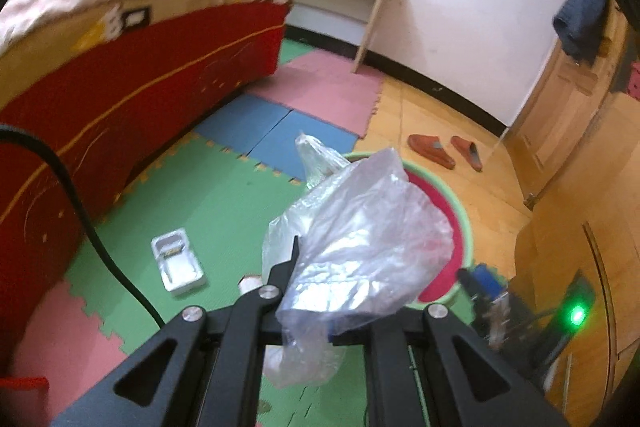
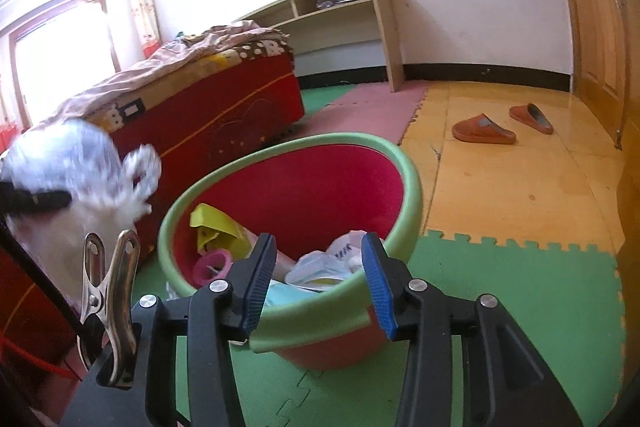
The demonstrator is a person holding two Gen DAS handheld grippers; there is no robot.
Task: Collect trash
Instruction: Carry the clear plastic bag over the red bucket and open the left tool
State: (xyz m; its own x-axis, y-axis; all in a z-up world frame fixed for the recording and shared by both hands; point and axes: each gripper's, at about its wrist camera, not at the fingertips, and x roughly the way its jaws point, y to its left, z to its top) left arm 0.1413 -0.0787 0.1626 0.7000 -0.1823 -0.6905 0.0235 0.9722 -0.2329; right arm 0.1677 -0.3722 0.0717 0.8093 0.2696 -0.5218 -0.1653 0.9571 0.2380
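My left gripper (image 1: 308, 255) is shut on a crumpled clear plastic bag (image 1: 360, 247) and holds it in the air in front of the basin (image 1: 464, 227). The right wrist view shows that bag (image 2: 80, 163) blurred at the far left. The basin (image 2: 288, 151) is red with a green rim and holds yellow paper (image 2: 216, 227), a pink roll (image 2: 212, 265) and white wrappers (image 2: 332, 263). My right gripper (image 2: 319, 247) is open, its blue pads (image 2: 378, 291) apart over the basin's near rim, not pressing on it. A white foil tray (image 1: 178, 261) lies on the green mat.
A red bed (image 1: 132, 67) with a blanket stands left of the basin. A wooden shelf (image 2: 352, 23) is against the far wall. Two orange slippers (image 2: 484, 131) lie on the yellow floor near a wooden door (image 2: 596, 19). Foam mats (image 2: 520, 307) cover the floor. A black cable (image 1: 80, 211) hangs at the left.
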